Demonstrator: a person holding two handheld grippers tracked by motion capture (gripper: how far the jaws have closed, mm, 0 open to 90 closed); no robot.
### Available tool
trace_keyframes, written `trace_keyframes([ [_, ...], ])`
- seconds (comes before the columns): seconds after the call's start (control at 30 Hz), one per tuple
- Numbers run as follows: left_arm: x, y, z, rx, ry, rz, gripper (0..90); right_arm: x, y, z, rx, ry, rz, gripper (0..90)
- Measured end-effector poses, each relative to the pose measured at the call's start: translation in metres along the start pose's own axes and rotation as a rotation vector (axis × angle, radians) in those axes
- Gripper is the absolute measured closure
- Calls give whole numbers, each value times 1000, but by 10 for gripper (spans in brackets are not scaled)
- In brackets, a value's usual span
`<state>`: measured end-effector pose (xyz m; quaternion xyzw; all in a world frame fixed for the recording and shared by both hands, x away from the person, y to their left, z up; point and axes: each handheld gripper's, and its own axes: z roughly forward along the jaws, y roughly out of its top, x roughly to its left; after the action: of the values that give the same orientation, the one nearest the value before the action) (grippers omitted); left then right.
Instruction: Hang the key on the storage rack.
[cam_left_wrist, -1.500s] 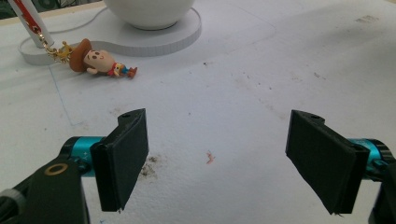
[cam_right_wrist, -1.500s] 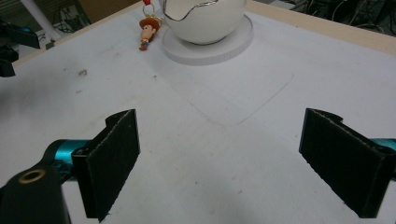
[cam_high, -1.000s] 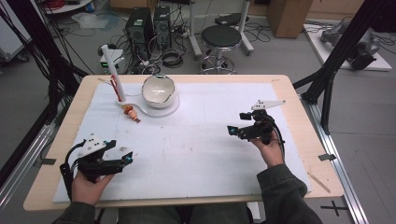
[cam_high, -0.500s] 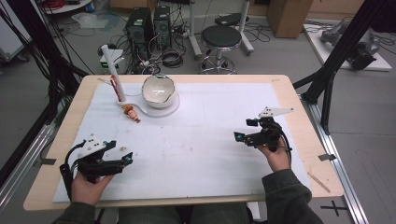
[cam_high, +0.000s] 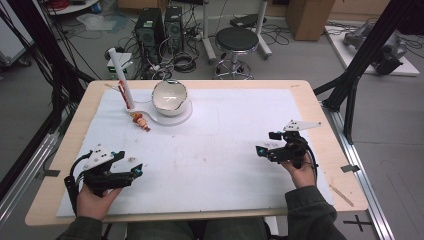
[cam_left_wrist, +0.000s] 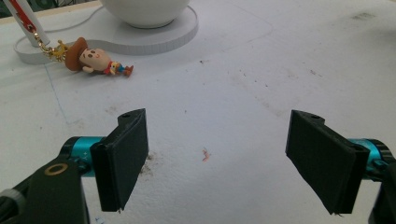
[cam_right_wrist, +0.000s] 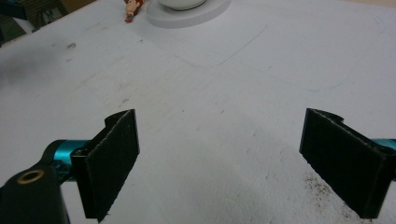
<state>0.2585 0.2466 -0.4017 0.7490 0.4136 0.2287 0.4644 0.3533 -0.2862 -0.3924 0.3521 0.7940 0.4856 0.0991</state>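
The small plastic cowboy figurine on a gold chain lies well ahead of the left gripper, whose jaws gape wide and empty. The right gripper is equally spread. The figurine is likely light, rigid and slippery; pinch its body.

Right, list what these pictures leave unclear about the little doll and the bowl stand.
- Doll: its face is too small to read in the high view, and the top edge cuts it off in the right gripper view.
- Bowl: the top edge of the left gripper view crops it; its rim hides the bottom inside.
- Post: cut off in the left gripper view.
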Motion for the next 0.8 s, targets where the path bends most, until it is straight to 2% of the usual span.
trace_keyframes([
  [0.3,0,0,-1,-3,-6,2,215,-1,-12,-4,15,-4,7,109],
  [0.8,-1,-3,0,8,-18,-4,215,-1,-26,-17,2,-18,21,109],
])
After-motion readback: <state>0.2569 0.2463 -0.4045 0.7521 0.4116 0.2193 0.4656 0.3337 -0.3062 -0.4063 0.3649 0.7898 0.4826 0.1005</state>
